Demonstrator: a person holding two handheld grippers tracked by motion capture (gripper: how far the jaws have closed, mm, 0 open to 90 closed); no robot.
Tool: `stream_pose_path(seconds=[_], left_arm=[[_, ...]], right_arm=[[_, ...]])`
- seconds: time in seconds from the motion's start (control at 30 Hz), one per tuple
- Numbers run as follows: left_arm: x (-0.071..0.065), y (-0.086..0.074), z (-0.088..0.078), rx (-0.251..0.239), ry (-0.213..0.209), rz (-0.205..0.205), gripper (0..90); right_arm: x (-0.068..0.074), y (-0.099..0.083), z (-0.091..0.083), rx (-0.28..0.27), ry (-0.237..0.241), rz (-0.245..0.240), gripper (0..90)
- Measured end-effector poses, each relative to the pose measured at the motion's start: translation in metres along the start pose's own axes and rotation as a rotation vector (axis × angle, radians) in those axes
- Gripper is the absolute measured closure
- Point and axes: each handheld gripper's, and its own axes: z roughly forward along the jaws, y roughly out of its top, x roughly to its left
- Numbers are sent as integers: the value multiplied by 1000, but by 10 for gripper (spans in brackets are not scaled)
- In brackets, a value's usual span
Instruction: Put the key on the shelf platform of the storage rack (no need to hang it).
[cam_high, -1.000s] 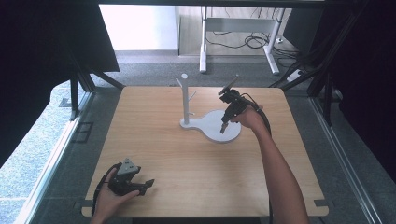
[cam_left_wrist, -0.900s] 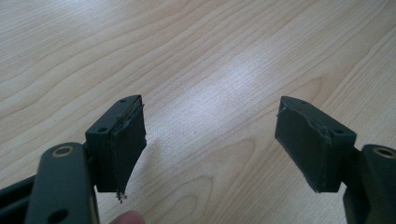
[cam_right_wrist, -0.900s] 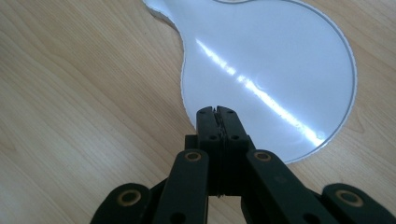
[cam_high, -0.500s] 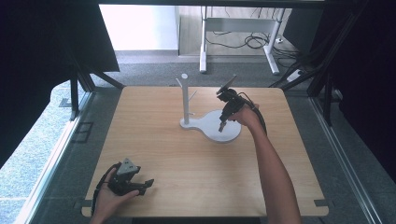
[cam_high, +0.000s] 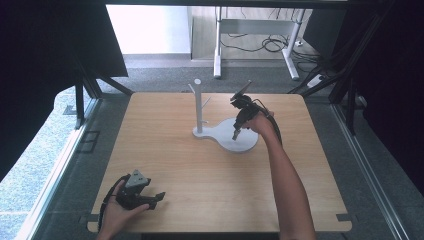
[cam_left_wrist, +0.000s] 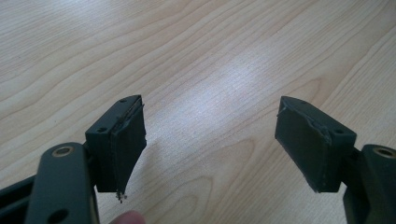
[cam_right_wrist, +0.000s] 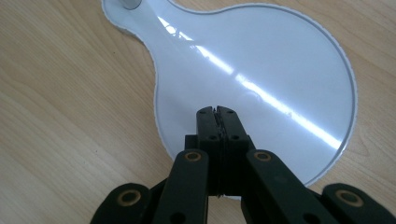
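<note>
The white stand (cam_high: 226, 136) sits at the far middle of the counter (cam_high: 200, 185), its round base plate spreading right of the upright post (cam_high: 198, 105). Our right gripper (cam_high: 235, 135) points down just over that plate, jaws pressed together on nothing. Our left gripper (cam_high: 159, 196) rests well apart at the near left edge, jaws wide and empty, so the right hand is the nearer one.

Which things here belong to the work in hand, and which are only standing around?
In the work:
- right gripper, shut, tips above the white stand base
- white stand post on that base

Standing around:
- left gripper, open over bare wooden table
- white desk frame and cables behind
</note>
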Motion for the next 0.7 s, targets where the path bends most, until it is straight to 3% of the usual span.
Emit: stream_pose_path(seconds=[0.7], left_arm=[[-2, 1, 0, -5, -6, -1, 248]], right_arm=[[-11, 2, 14, -14, -25, 38, 900]])
